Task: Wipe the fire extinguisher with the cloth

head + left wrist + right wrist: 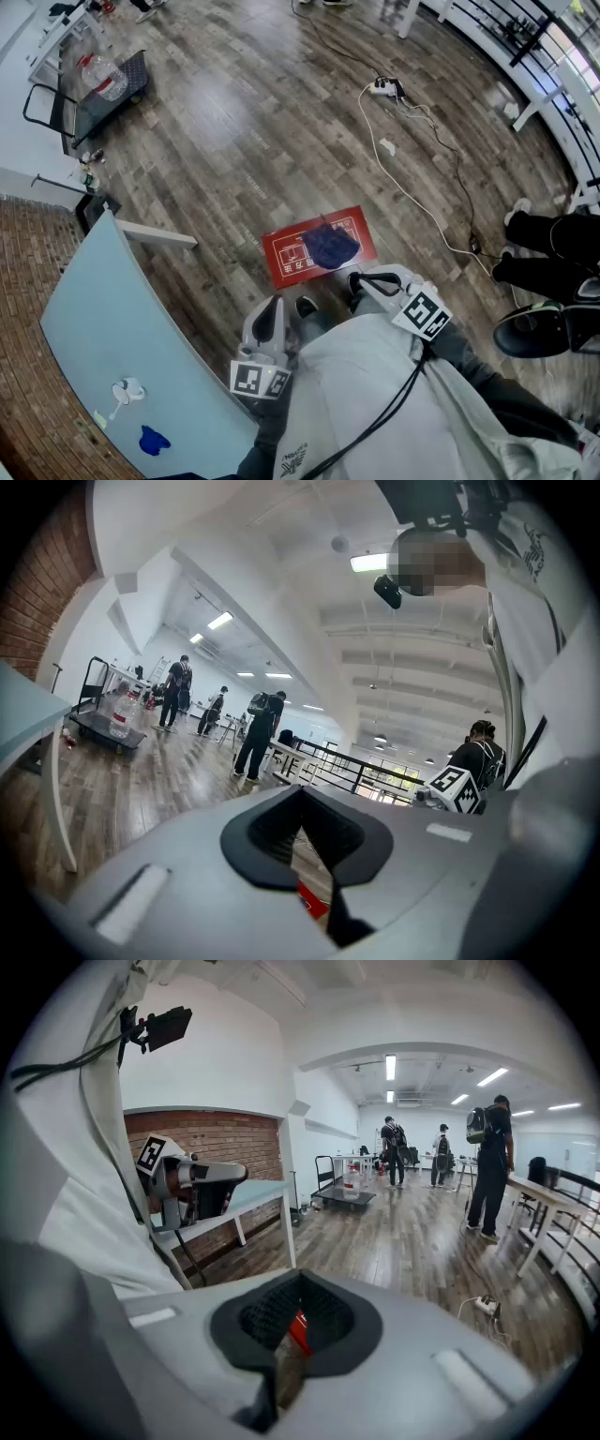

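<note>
A flat red case with white print (292,255) lies on the wooden floor just ahead of my feet. A dark blue cloth (330,246) is heaped on its right half. No extinguisher cylinder shows. Both grippers are held close to my body, above the floor and short of the case. My left gripper (269,314) is shut with nothing in it, and so is my right gripper (375,284). In the left gripper view only a sliver of the red case (315,903) shows past the left gripper (309,855). In the right gripper view the red case (298,1331) peeks past the right gripper (286,1340).
A light blue table (112,328) stands at my left by a brick wall, with a small blue rag (153,439) and a white object (127,389) on it. A white cable and power strip (382,89) cross the floor. A person's legs (544,244) are at right. A cart (108,84) stands far left.
</note>
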